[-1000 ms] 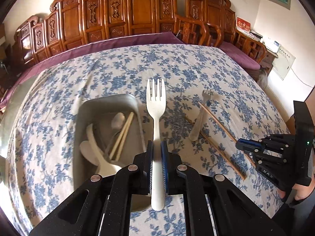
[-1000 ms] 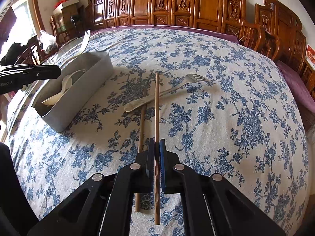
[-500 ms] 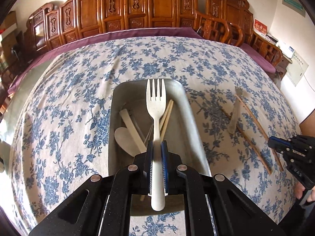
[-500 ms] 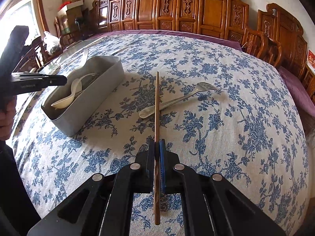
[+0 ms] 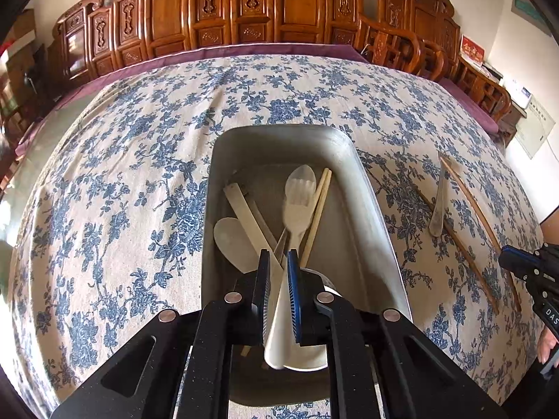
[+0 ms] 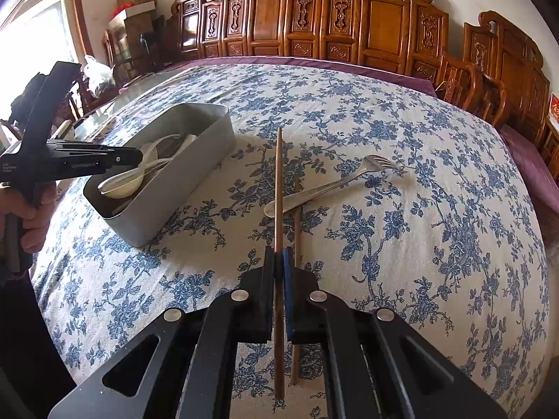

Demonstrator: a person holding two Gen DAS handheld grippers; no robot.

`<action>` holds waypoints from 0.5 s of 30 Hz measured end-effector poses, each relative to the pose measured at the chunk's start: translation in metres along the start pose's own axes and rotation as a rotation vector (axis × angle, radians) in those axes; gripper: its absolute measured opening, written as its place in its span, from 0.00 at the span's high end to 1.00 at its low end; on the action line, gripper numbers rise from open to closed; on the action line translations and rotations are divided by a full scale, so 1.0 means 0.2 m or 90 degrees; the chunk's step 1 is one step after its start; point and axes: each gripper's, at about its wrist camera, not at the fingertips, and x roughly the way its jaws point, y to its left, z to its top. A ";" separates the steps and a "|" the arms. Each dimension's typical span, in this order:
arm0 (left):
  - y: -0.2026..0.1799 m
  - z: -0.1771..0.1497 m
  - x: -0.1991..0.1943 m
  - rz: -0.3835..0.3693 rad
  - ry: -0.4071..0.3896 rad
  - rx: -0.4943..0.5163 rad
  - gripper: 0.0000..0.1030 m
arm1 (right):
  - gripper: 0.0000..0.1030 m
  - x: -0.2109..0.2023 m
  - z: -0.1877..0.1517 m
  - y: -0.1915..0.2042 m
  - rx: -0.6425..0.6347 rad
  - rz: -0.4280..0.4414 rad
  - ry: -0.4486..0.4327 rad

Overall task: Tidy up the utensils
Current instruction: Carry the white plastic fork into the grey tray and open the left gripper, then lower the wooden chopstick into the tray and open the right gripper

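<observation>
The left claw (image 5: 278,265) had swung in from beside the grey bin (image 5: 370,216) to hang right over it, and its blue pads had eased apart — the white plastic fork (image 5: 296,209) was no longer pinched level but tipping tines-down among the spoons and pale chopsticks already inside. A second before, that fork had been clamped firmly above the cloth; now it looked released, so one more utensil was as good as filed.

The right claw (image 6: 278,262) was pressed together on a dark wooden chopstick (image 6: 278,188), lifted clear of the cloth where a moment earlier it had lain next to its mate. The second chopstick (image 6: 297,230) and the metal fork (image 6: 332,185) lay touching on the tabletop, towards its middle — my guess was those would go next.

The tabletop wore a cream cloth (image 6: 419,244) printed with blue flowers over a purple underlay, and carved wooden chairs (image 6: 384,28) lined the far wall.
</observation>
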 end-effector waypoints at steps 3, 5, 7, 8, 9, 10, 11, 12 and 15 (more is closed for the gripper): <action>0.01 0.01 -0.05 0.000 -0.014 -0.001 0.76 | 0.94 -0.03 0.02 0.04 -0.012 -0.002 -0.005; 0.03 0.01 -0.09 0.002 -0.031 0.000 0.70 | 0.94 -0.04 0.04 0.06 -0.021 -0.005 -0.008; 0.04 0.02 -0.13 0.004 -0.041 0.001 0.65 | 0.94 -0.07 0.07 0.09 -0.024 -0.006 -0.013; 0.05 0.02 -0.15 0.004 -0.048 0.000 0.62 | 0.94 -0.08 0.07 0.10 -0.022 -0.006 -0.015; 0.05 0.02 -0.16 0.004 -0.052 -0.001 0.58 | 0.94 -0.08 0.08 0.11 -0.020 -0.005 -0.016; 0.06 0.02 -0.18 0.005 -0.058 -0.001 0.53 | 0.94 -0.09 0.08 0.12 -0.019 -0.004 -0.018; 0.08 0.02 -0.20 0.006 -0.064 -0.002 0.51 | 0.94 -0.10 0.09 0.14 -0.019 -0.001 -0.018; 0.08 0.02 -0.21 0.007 -0.067 -0.002 0.51 | 0.94 -0.10 0.10 0.16 -0.021 0.001 -0.019; 0.11 0.03 -0.24 0.021 -0.082 -0.001 0.26 | 0.94 -0.11 0.13 0.22 -0.026 0.006 -0.020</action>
